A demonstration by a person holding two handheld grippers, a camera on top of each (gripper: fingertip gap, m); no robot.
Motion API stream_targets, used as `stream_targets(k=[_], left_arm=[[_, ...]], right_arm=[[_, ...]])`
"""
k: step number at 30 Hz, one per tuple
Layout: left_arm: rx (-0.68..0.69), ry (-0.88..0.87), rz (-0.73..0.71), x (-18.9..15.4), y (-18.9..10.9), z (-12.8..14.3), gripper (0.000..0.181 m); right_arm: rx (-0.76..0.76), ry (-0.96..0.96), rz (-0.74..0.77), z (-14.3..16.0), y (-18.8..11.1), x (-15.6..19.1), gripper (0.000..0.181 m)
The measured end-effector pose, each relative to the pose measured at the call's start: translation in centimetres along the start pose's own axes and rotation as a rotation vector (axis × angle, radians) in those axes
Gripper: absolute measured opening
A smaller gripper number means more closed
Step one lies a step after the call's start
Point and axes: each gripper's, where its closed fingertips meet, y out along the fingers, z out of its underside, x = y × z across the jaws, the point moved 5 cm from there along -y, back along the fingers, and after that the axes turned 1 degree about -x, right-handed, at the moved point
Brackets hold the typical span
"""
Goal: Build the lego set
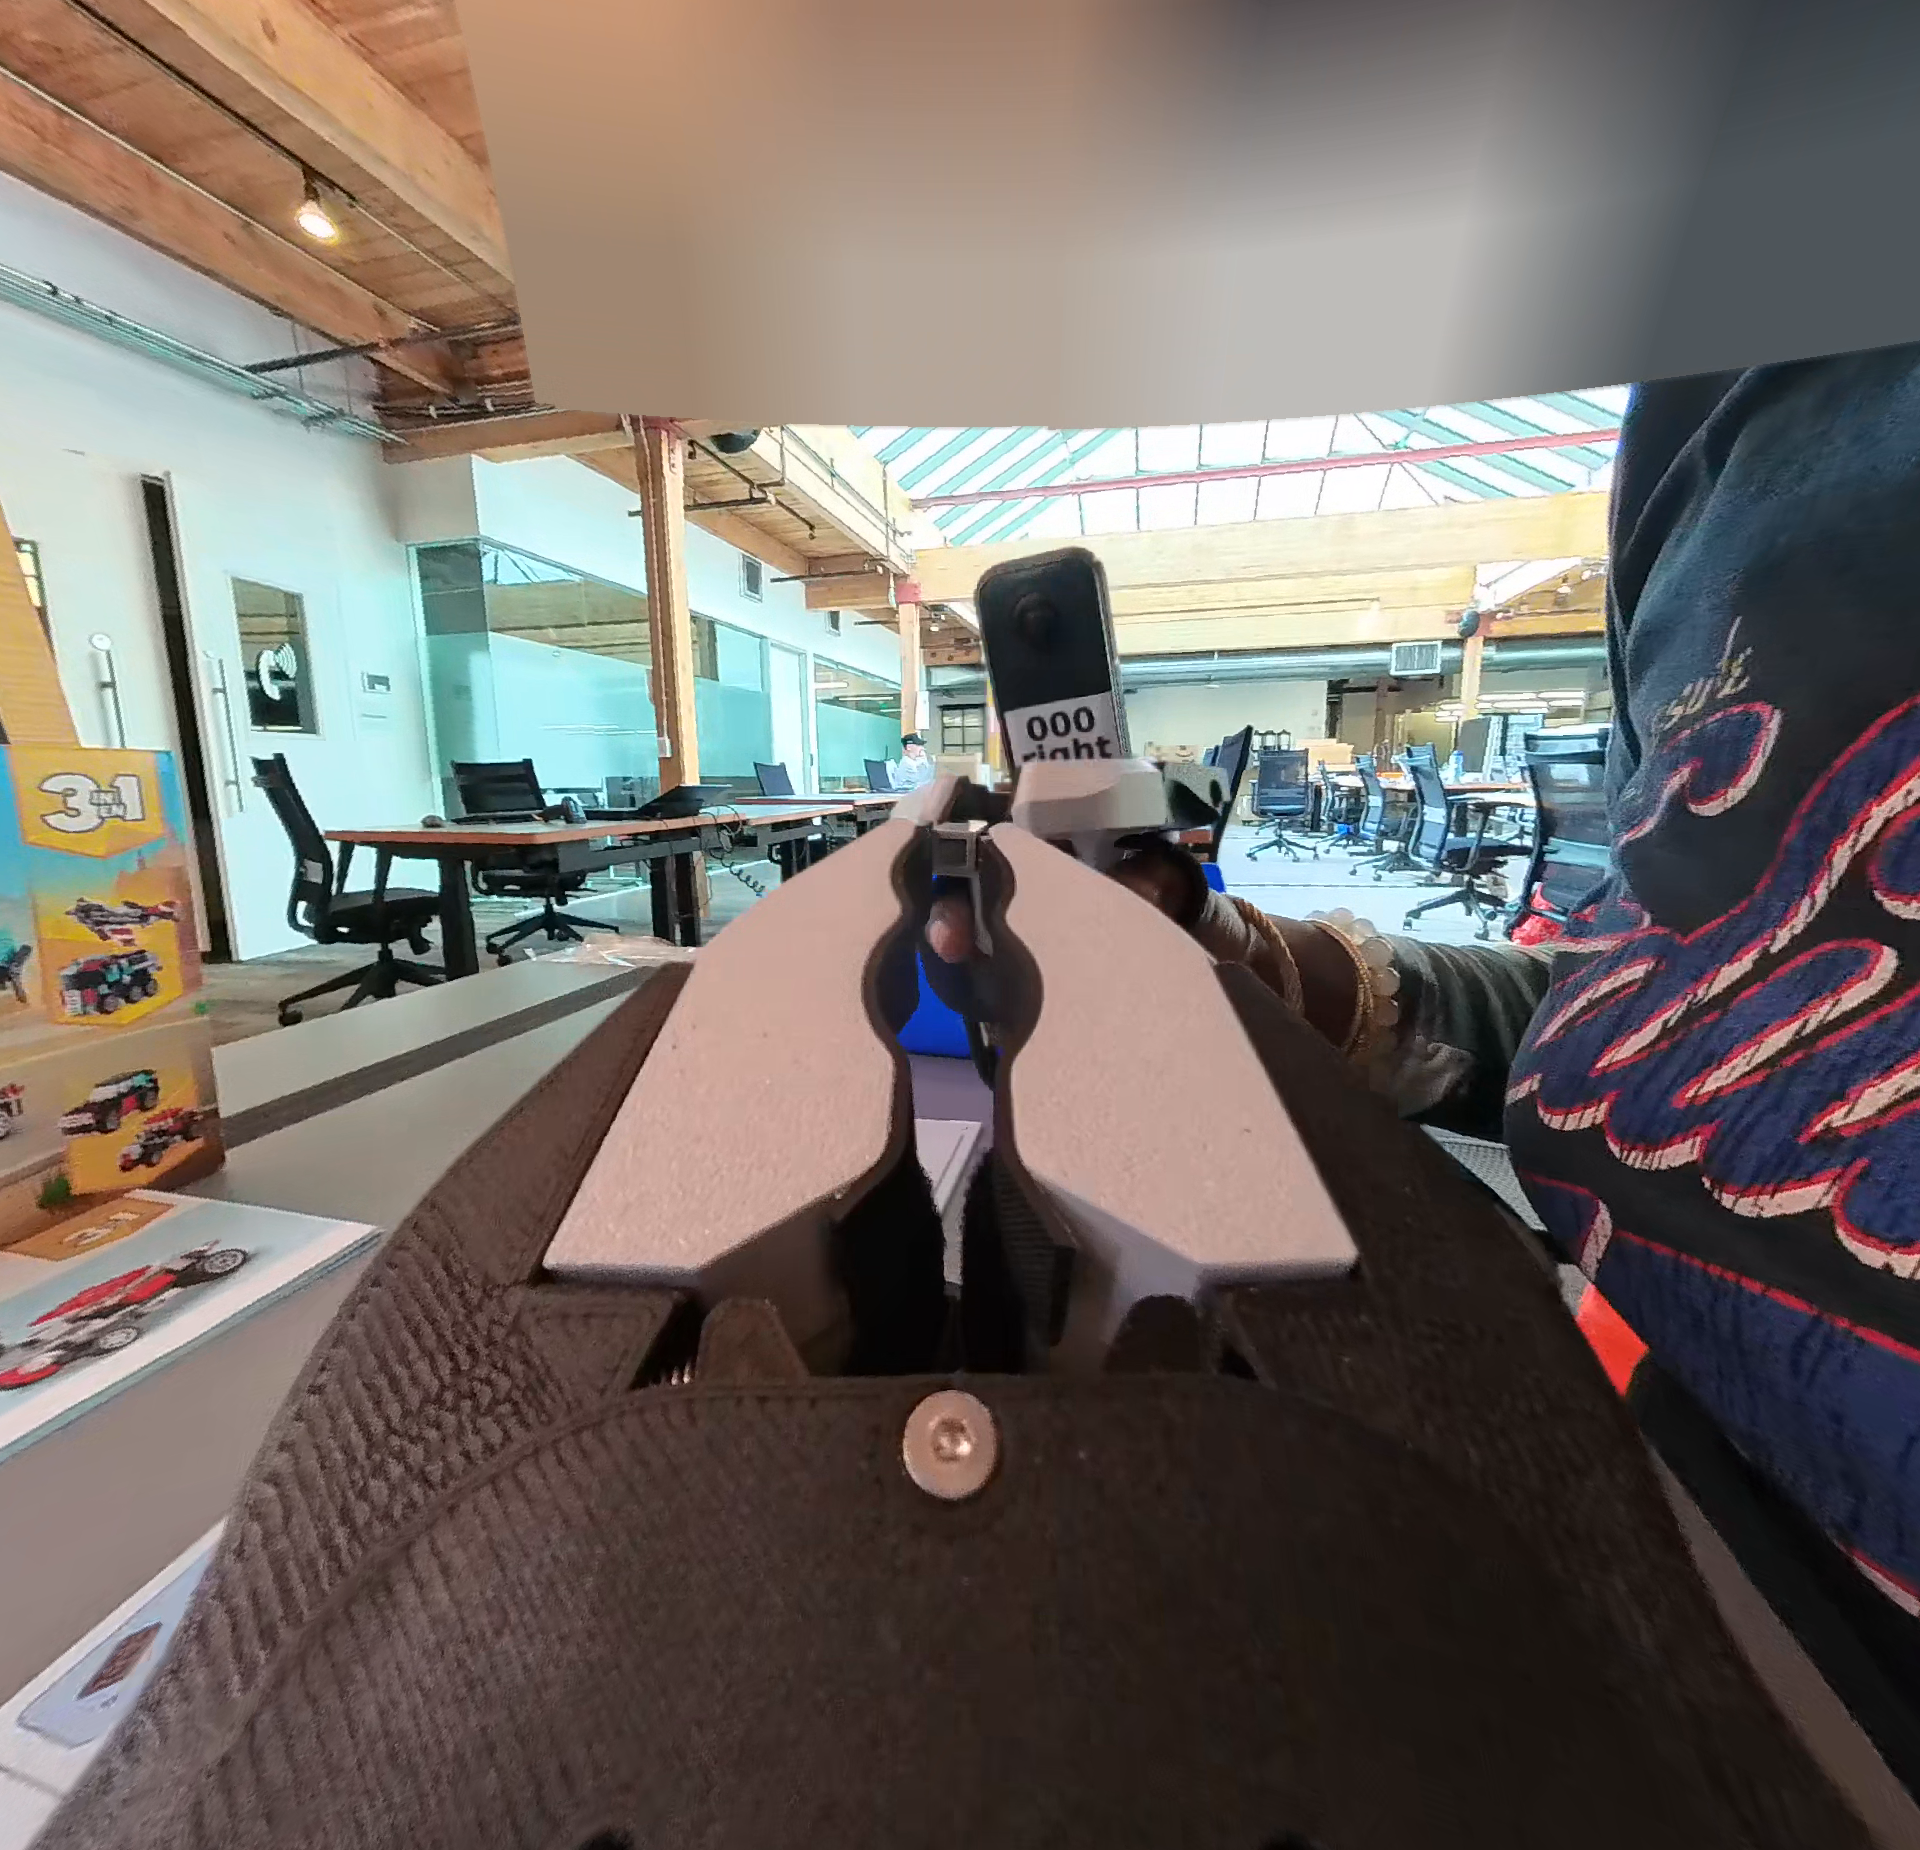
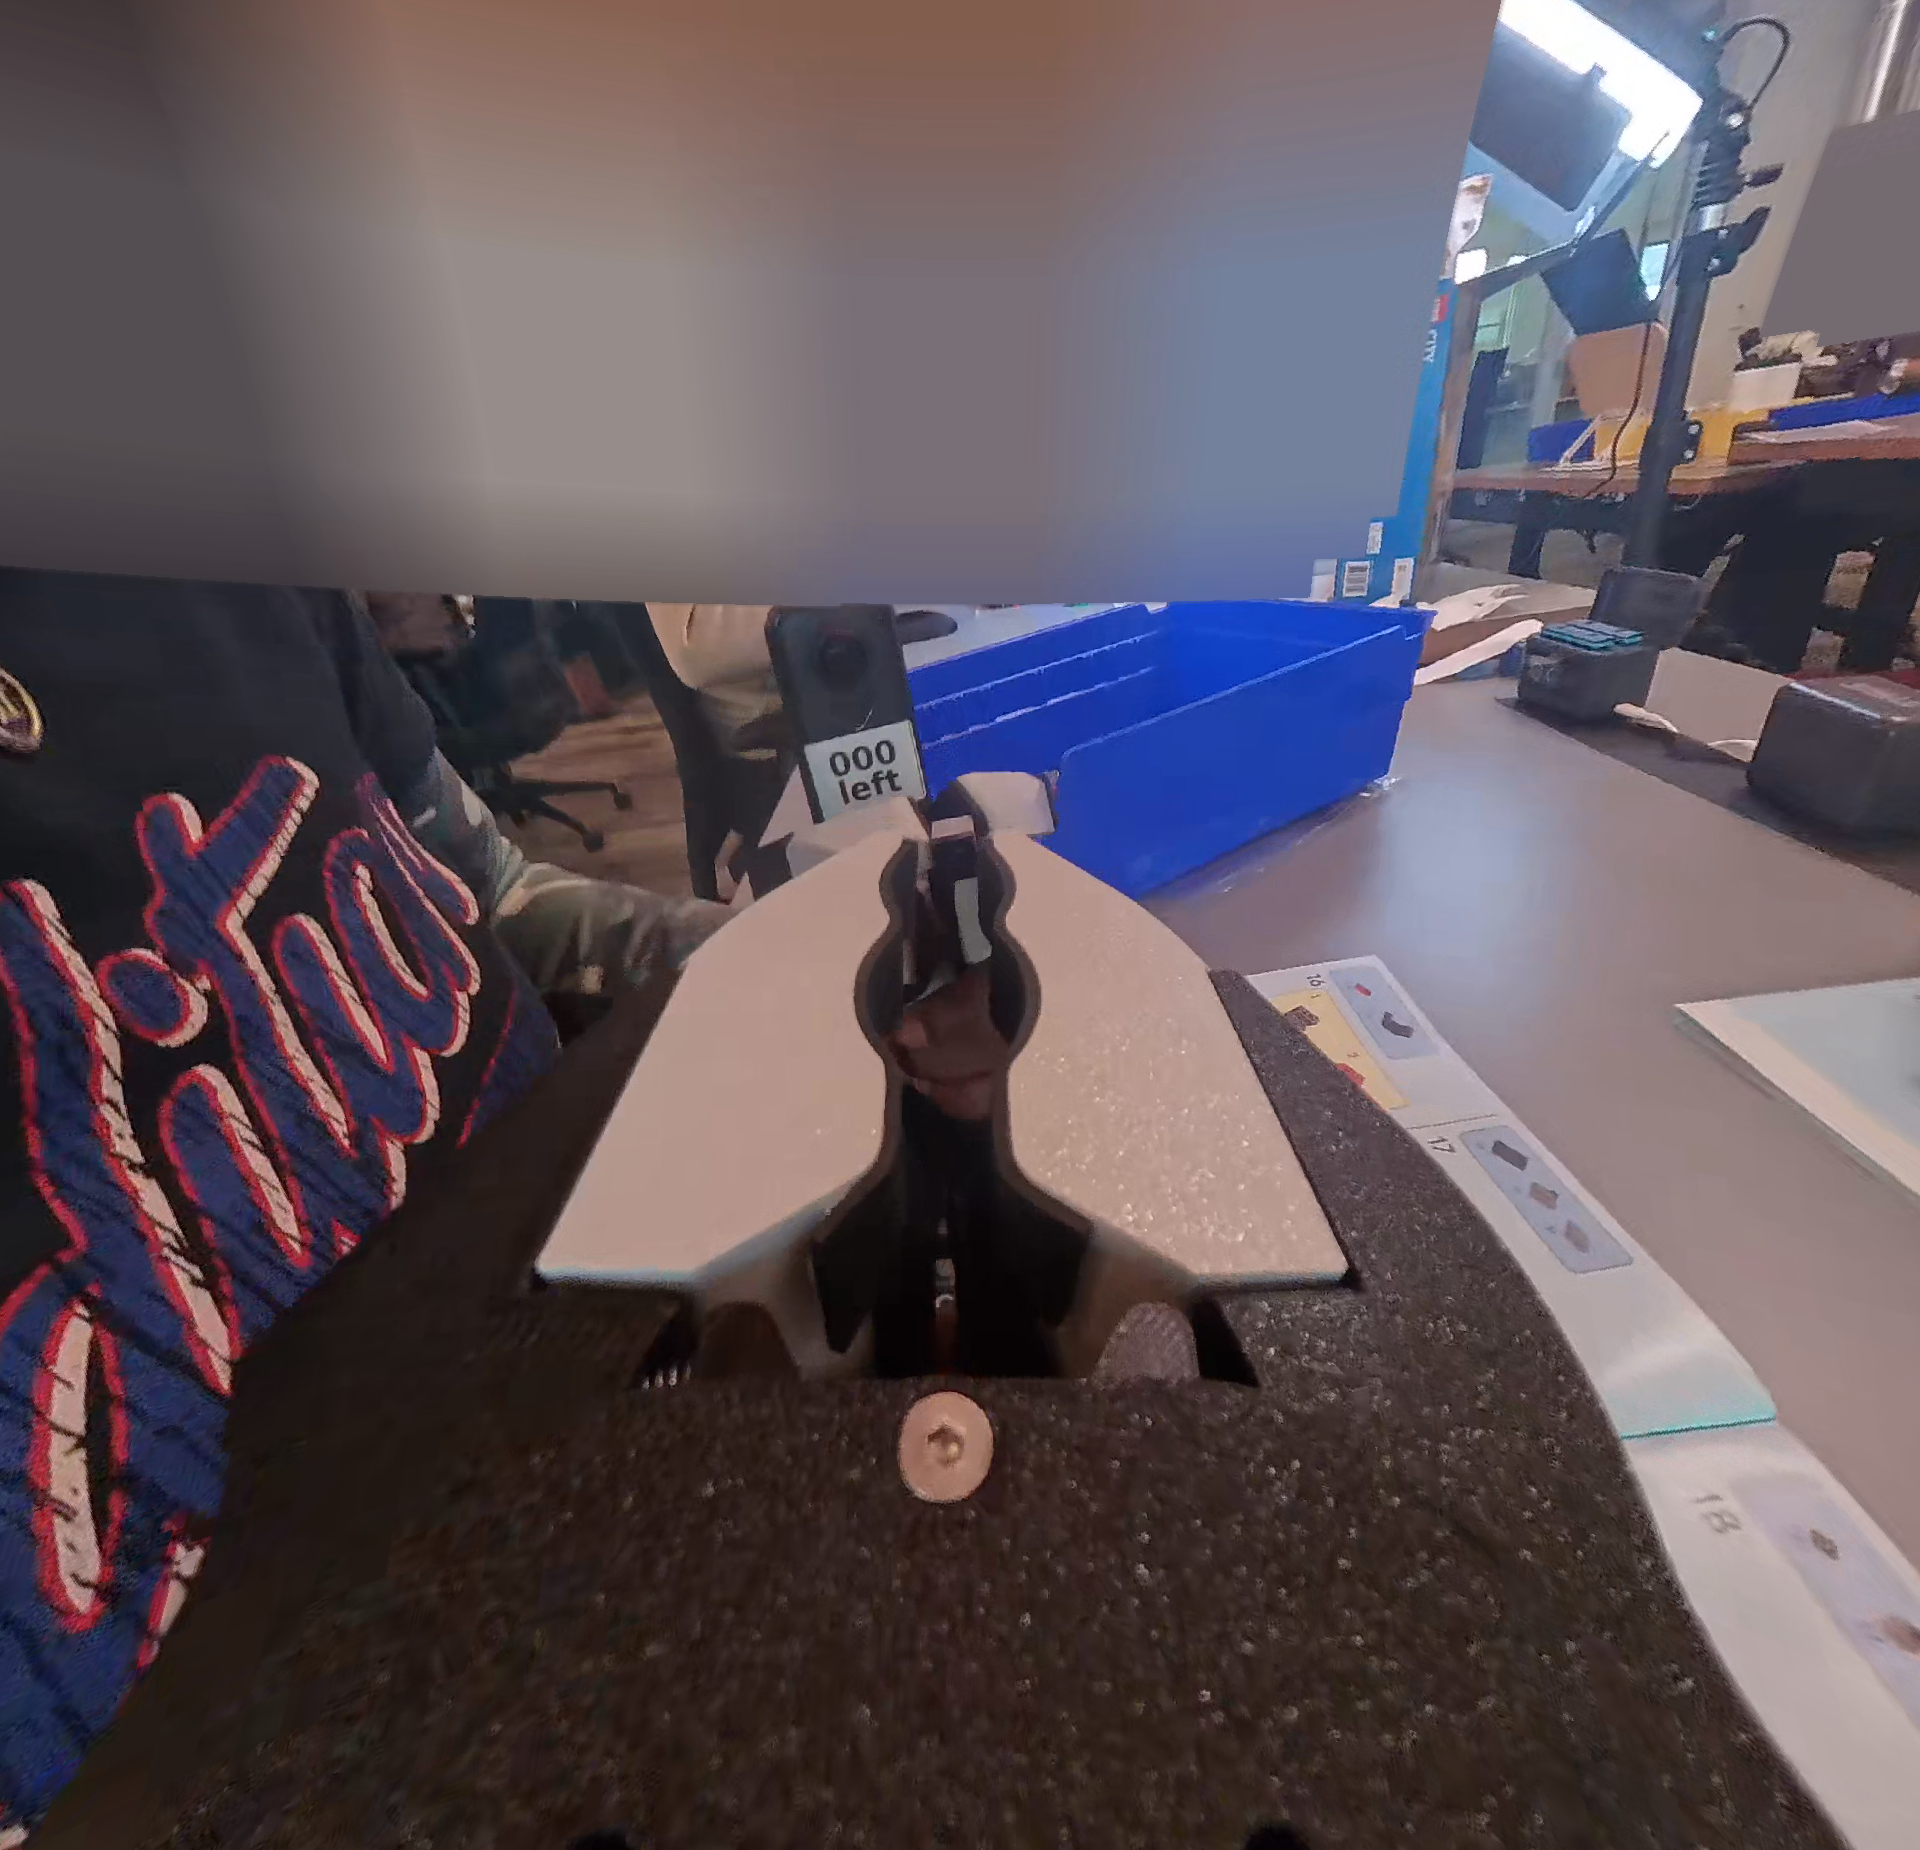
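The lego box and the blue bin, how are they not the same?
The lego box stands upright and closed, while the blue bin lies low with its top open. The lego box is covered in colourful pictures of toy vehicles; the blue bin is one plain blue all over. The lego box shows only in the left wrist view, at its left edge; the blue bin sits beyond the right gripper. Both rest on the grey table.
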Motion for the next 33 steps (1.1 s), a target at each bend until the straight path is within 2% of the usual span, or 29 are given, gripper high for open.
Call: stream_targets(k=[8,14,18,26,28,30,33], left_arm=[[0.014,-0.061,0.029,-0.1,0.1,0.2,0.008],[0.056,-0.207,0.101,-0.1,0.1,0.6,0.012],[0.122,-0.204,0.136,-0.6,0.4,1.2,0.008],[0.150,-0.214,0.137,-0.5,0.5,1.4,0.007],[0.170,-0.192,0.138,-0.6,0.6,1.5,0.007],[0.152,-0.181,0.133,-0.6,0.4,1.3,0.007],[0.136,-0.194,0.107,-0.1,0.1,1.1,0.008]], right_arm=[[0.042,-0.046,-0.023,0.4,-0.2,-0.1,0.008],[0.091,-0.021,-0.088,0.7,-1.1,-0.2,0.008],[0.131,-0.026,-0.104,0.9,-1.3,-0.2,0.007],[0.170,-0.033,-0.094,0.9,-1.5,-0.2,0.008],[0.240,-0.039,-0.065,0.7,-2.2,-0.3,0.009],[0.365,-0.041,0.020,0.4,-4.4,-1.0,0.017],[0.766,-0.039,0.234,2.6,-8.8,-2.4,0.014]])
